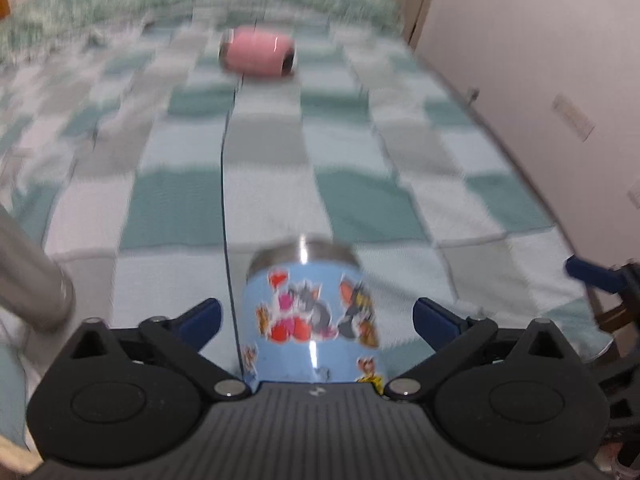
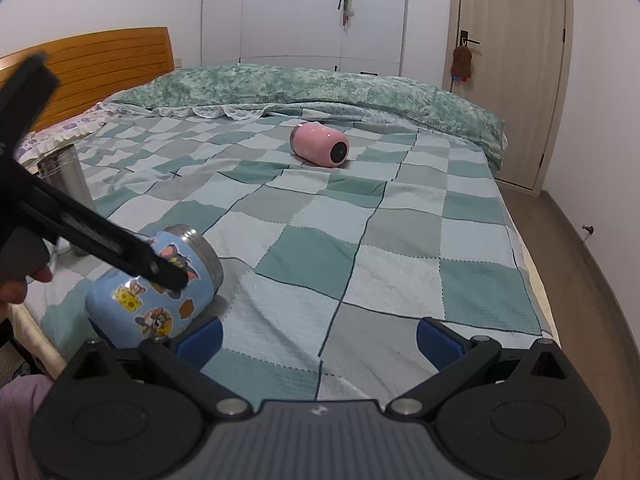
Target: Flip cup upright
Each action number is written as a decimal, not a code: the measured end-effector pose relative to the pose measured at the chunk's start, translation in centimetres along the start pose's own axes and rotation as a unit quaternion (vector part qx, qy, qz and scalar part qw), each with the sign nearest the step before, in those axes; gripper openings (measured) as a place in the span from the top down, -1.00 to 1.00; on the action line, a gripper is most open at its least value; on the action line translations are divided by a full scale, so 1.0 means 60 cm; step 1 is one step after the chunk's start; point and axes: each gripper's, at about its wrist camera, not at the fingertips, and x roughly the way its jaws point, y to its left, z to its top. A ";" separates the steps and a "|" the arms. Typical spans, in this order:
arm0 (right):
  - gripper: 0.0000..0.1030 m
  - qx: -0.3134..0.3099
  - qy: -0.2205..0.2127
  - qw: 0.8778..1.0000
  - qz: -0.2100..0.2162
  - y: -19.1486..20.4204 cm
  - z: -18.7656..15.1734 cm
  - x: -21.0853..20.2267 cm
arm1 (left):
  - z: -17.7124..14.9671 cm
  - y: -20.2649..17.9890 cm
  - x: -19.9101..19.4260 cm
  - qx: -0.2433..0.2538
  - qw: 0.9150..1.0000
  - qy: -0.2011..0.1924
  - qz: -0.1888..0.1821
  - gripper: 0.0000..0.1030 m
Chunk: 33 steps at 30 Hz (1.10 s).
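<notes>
A bedroom: a bed under a checked teal blanket (image 2: pixel 400 248). At twelve o'clock a pink cup (image 2: pixel 320 150) lies on its side. At ten o'clock a steel flask (image 2: pixel 66 184) stands. The blue cartoon cup (image 1: pixel 316 320) lies tilted between my left gripper's (image 1: pixel 316 320) wide fingers. My right gripper (image 2: pixel 318 338) gapes wide, holding nothing.

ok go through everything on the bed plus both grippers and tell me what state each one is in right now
Blue cartoon-sticker cup: on its side, steel rim facing away, between the left gripper's fingers, not clamped.
Pink cup: on its side, mid-bed.
Steel cylindrical flask: standing upright near the pillows.
Left gripper: open around the blue cup.
Right gripper: open, holding nothing.
Wooden door: closed.
White wardrobe doors: closed.
</notes>
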 end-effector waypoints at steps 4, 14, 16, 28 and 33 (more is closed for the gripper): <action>-1.00 -0.003 -0.010 1.000 0.000 0.021 0.020 -0.010 | -0.011 0.014 -0.058 0.025 0.998 -0.065 0.008 -1.00; -1.00 0.005 0.004 1.000 0.018 0.122 0.066 0.013 | -0.092 0.129 -0.121 0.026 0.990 -0.134 0.025 -1.00; -1.00 0.018 0.017 0.999 0.022 0.141 0.073 0.029 | -0.107 0.153 -0.121 0.019 0.990 -0.138 0.032 -1.00; -1.00 0.090 0.091 0.992 -0.008 0.208 0.107 0.128 | -0.148 0.264 -0.099 -0.010 0.990 -0.137 0.043 -1.00; -1.00 0.104 0.128 0.986 -0.016 0.213 0.114 0.167 | -0.149 0.278 -0.085 -0.002 0.990 -0.136 0.044 -1.00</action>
